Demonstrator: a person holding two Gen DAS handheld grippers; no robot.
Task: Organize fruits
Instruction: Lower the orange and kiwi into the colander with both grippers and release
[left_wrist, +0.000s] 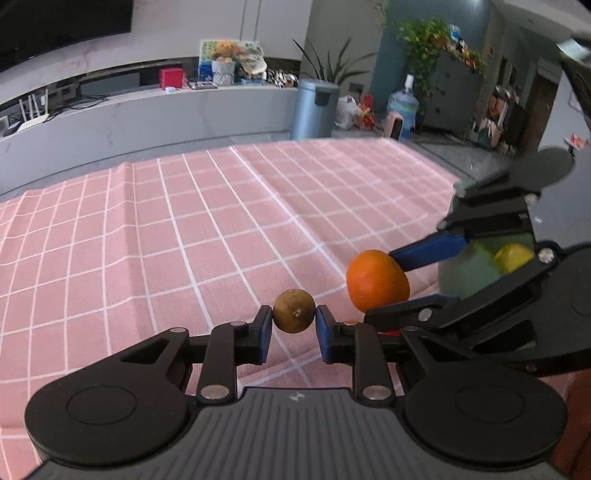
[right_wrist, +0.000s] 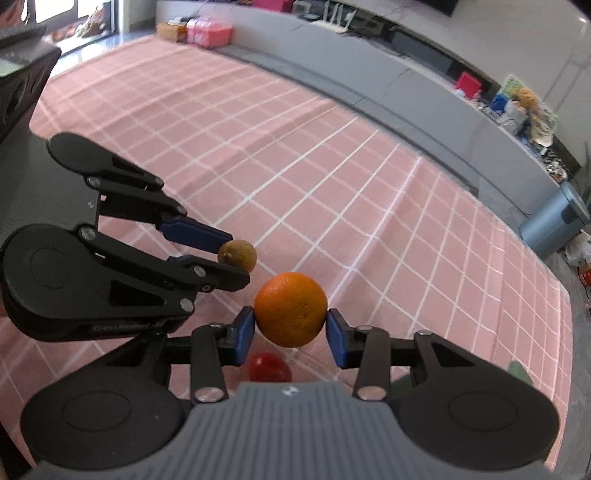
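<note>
Aloft over the pink cloth (left_wrist: 184, 221), the left gripper (left_wrist: 294, 326) pinches a brown fruit (left_wrist: 294, 311); just right of it, the right gripper (right_wrist: 290, 330) clamps an orange (right_wrist: 291, 309), nearer the green bowl (left_wrist: 469, 273).

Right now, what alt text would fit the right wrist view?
The right claw grips an orange above a pink checked cloth. The left claw beside it holds a small brown fruit; a red fruit lies below.

Black linkage grippers, blue fingers (left_wrist: 264, 334), silver screws.
</note>
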